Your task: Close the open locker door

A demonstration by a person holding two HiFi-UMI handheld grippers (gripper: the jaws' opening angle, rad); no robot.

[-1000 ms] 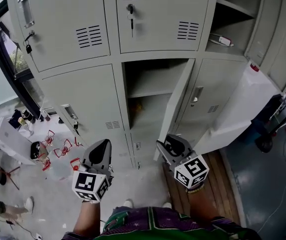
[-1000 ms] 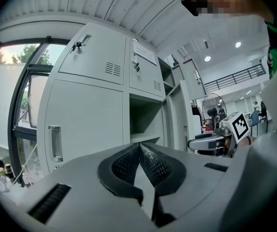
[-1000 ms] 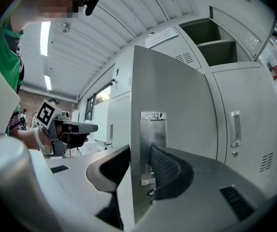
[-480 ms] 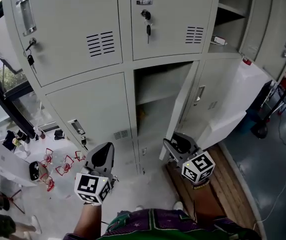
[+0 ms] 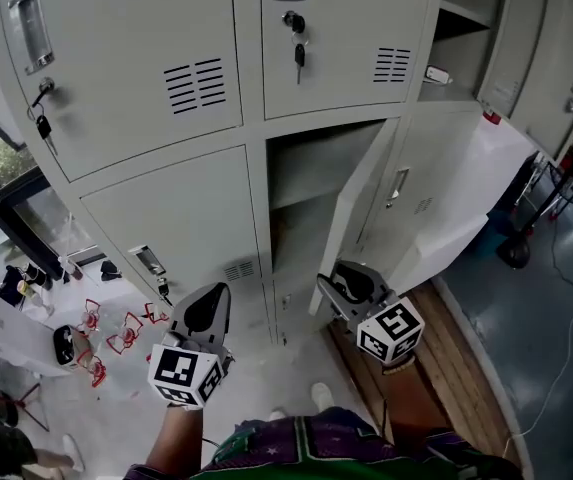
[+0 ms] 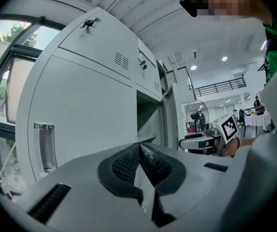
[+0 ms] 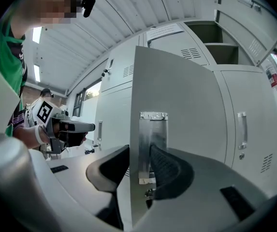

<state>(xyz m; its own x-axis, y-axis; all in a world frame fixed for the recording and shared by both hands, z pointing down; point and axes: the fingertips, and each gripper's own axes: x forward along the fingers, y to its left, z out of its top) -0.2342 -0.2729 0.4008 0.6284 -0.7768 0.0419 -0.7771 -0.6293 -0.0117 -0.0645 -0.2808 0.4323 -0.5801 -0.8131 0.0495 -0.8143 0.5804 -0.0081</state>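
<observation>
Closest to us, on our side of the open locker door (image 5: 358, 208), a pale grey sheet-metal panel, is our own green and purple patterned shirt (image 5: 316, 448). Under the door's right side lie brown wooden floor boards (image 5: 436, 358). Off to its left, small red wire-frame things (image 5: 121, 330) are scattered over the pale floor (image 5: 266, 378).

Just left of the door, the left tool (image 5: 209, 303) (image 6: 139, 151) points level at the locker front. Its black ribbed pads (image 6: 153, 163) are pressed together and we have nothing between them.

The right tool (image 5: 336, 283) (image 7: 139, 163) is on the door (image 7: 177, 95) itself, at its free edge. The edge stands between the jaws, which are closed on it and held a little apart by the sheet. One jaw is partly hidden behind the panel. The other ribbed pad (image 7: 166, 166) lies against the bright metal recessed handle (image 7: 152, 139) on the door's outer face.

The door hangs from the right side of its compartment and stands swung well out toward us, nearly edge-on in the head view. Behind it and to its left, the dark open compartment (image 5: 306, 163) has one shelf (image 5: 301, 196) across it.

Left of the door we see a closed lower locker (image 5: 166, 223) of the same grey metal with a small louvred vent. Right of the door is another closed locker (image 5: 441, 178) with its own metal handle (image 5: 396, 186). Above the door, a closed upper locker (image 5: 336, 28) has a key (image 5: 298, 56) hanging from its lock.
</observation>
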